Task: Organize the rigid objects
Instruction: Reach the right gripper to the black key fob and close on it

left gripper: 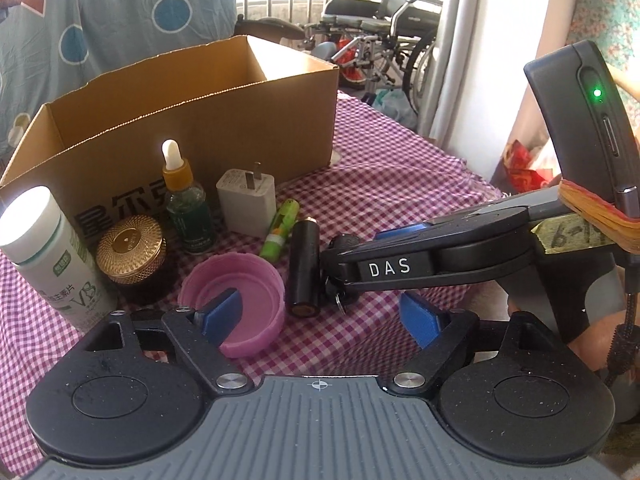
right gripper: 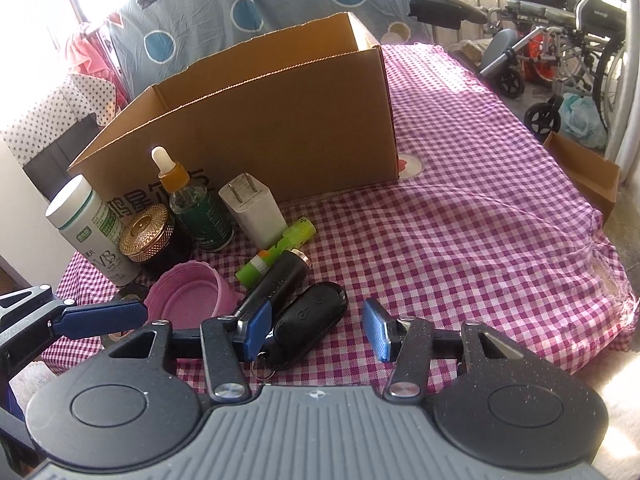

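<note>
A pink cap [left gripper: 256,280] lies open side up on the checked cloth. My left gripper [left gripper: 320,318] is open; its left pad [left gripper: 222,312] is inside the cap and the right pad rests over bare cloth. A black key fob [right gripper: 308,320] lies between the pads of my right gripper [right gripper: 316,332], which is open; the left pad is close beside the fob and the right pad stands apart from it. A black cylinder [right gripper: 276,284] and a green tube [right gripper: 280,252] lie just past the fob. The open cardboard box [right gripper: 280,120] stands behind.
A white vitamin bottle [left gripper: 52,256], a gold-lidded jar [left gripper: 132,252], a dropper bottle [left gripper: 188,208] and a white charger [left gripper: 246,200] stand in front of the box. Wheelchairs [right gripper: 560,40] and a small carton [right gripper: 584,176] lie off the table's right edge.
</note>
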`<state>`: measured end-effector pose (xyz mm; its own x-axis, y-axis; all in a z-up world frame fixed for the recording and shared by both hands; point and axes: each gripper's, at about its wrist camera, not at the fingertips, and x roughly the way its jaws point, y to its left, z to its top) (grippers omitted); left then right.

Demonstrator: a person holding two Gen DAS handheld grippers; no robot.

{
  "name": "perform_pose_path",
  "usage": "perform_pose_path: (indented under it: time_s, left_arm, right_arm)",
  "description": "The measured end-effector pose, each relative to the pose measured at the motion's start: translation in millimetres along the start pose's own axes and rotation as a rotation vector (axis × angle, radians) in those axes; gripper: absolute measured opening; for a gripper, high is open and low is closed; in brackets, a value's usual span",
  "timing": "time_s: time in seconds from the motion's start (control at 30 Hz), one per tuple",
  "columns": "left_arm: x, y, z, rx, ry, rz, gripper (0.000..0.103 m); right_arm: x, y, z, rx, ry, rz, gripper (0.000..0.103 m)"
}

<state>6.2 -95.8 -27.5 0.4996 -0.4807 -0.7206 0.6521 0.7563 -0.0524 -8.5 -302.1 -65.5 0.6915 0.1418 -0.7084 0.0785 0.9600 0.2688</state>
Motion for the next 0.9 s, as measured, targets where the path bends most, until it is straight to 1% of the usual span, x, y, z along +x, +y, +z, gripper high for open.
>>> perform_pose_path:
  time_s: [0.1,0.17,0.2,0.23,0.3,0.4,0.43,0.5,0.57,0.63,0.73,0.8,0.9]
  left_arm:
    - [2.8,0.8,0.8,0.001,0.011,-0.006,0.079]
    - [3.9,-0.8,0.9,0.003,0.011,-0.007,0.077]
    - [3.0,-1.7,1.4,0.003,0.010,-0.009,0.077]
    - [2.9,-1.9,1.9,0.002,0.009,-0.013,0.076]
    - [4.5,-4.3,3.6,0.006,0.010,-0.023,0.073]
    - [7.7,-9.8,6.6,0.018,0.016,-0.041,0.069]
    - [9.9,-12.1,8.1,0.024,0.021,-0.049,0.065]
    - [15.0,-17.1,11.9,0.036,0.029,-0.078,0.065]
    - [23.8,-21.7,16.8,0.040,0.055,-0.113,0.063]
    - [32.8,-24.5,21.4,0.033,0.074,-0.139,0.061]
    - [44.1,-25.6,28.8,0.008,0.103,-0.161,0.058]
    - [49.1,-25.7,32.6,-0.013,0.111,-0.168,0.058]
    - [59.4,-23.6,37.2,-0.066,0.142,-0.178,0.054]
  right_arm:
    - [0.9,0.9,0.4,-0.027,0.004,-0.001,0.046]
    - [-0.4,-1.7,0.4,-0.030,0.010,0.002,0.041]
    - [-1.4,-2.4,-0.1,-0.031,0.011,0.000,0.041]
    - [-3.3,-6.0,0.8,-0.029,0.015,-0.004,0.041]
    - [-5.7,-10.9,-0.3,-0.020,0.014,-0.012,0.035]
    - [-8.8,-25.7,-1.7,0.029,0.017,-0.002,0.031]
    - [-9.2,-29.9,-2.4,0.047,0.016,0.008,0.030]
    - [-9.9,-37.5,-3.4,0.080,0.018,0.028,0.029]
    - [-11.0,-44.4,-3.0,0.109,0.021,0.055,0.029]
    - [-14.0,-55.9,-0.2,0.158,0.025,0.114,0.029]
    - [-21.1,-71.1,7.1,0.220,0.012,0.190,0.029]
    - [-22.0,-77.4,13.8,0.234,0.007,0.213,0.029]
    - [-12.7,-81.7,22.6,0.237,0.020,0.231,0.029]
